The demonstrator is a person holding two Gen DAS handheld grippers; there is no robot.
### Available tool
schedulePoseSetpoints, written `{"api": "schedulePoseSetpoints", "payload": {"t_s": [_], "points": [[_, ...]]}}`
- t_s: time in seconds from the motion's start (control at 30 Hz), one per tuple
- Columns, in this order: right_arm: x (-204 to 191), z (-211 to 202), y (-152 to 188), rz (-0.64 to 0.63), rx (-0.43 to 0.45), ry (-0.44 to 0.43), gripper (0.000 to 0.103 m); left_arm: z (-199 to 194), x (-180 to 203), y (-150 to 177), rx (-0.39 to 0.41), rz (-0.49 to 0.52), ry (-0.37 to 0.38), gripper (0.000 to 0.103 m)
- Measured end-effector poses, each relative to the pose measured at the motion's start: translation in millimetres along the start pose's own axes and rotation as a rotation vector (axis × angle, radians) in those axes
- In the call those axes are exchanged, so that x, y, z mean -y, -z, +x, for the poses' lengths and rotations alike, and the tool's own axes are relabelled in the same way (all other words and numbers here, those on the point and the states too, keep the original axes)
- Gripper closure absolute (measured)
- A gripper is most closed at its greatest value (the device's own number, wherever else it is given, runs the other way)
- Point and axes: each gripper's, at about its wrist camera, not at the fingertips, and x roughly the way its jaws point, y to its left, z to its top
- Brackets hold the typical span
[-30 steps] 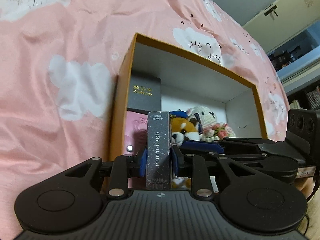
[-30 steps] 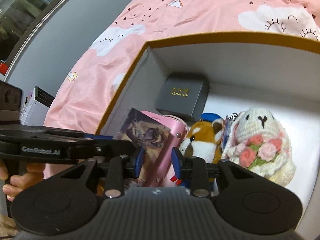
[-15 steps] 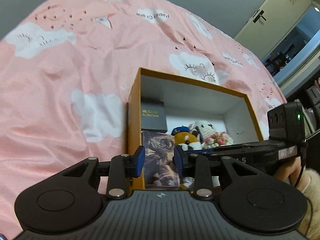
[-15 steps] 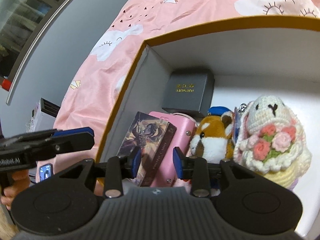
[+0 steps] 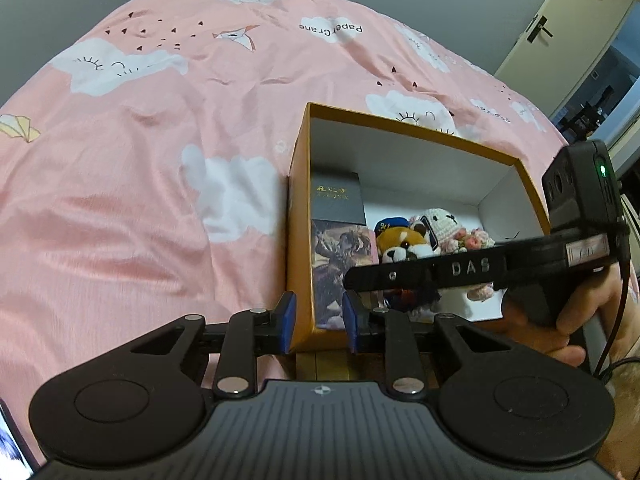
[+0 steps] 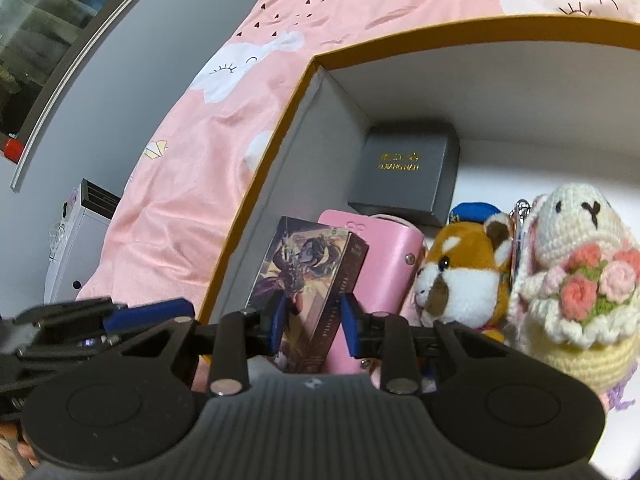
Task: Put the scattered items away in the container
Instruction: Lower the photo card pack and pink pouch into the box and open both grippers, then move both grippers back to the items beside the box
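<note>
An orange box (image 5: pixel 298 216) with a white inside sits on the bed. A photo card box (image 5: pixel 340 264) leans at its left wall against a pink case (image 6: pixel 384 264). Behind them are a dark grey box (image 6: pixel 404 172), a red panda plush (image 6: pixel 460 272) and a crochet bunny (image 6: pixel 576 264). My left gripper (image 5: pixel 320 322) hangs back over the box's near left corner, jaws closing with nothing held. My right gripper (image 6: pixel 314 322) hovers inside the box just before the photo card box (image 6: pixel 304 268), jaws closing, and the pads show no clear press on it.
A pink cloud-print bedspread (image 5: pixel 160 160) surrounds the box. A person's hand (image 5: pixel 560 320) holds the right gripper's handle at the right. A white appliance (image 6: pixel 80 232) stands beside the bed, and a door (image 5: pixel 560 20) is far right. The box's right half (image 5: pixel 460 184) has bare floor.
My left gripper let go of the photo card box and drew back and up out of the orange box. The card box now leans inside it. The right gripper barely moved.
</note>
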Motion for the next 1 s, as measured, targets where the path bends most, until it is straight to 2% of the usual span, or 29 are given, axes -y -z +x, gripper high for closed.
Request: {"api": "schedulePoseSetpoints", "payload": {"t_s": [0.27,0.47,0.57,0.7,0.8,1.0], "points": [[-9,5,7,-0.041,-0.028,0.038,0.071,-6,17,11,0.077,0.034,-0.048,0.074],[-17,0,11,-0.09,-0.001,0.062,0.068,-8,25,20,0.096,0.076,-0.073,0.073],[-27,-5,16,-0.143,0.029,0.105,0.067,-11,28,24,0.108,0.09,-0.071,0.072],[-35,-17,25,-0.202,0.092,0.157,0.058,-17,35,31,0.138,0.136,-0.078,0.071],[-41,-30,37,-0.254,0.16,0.184,0.056,-21,39,36,0.149,0.171,-0.075,0.071],[-45,-60,71,-0.322,0.331,0.272,0.053,-24,36,41,0.135,0.171,-0.052,0.071]]}}
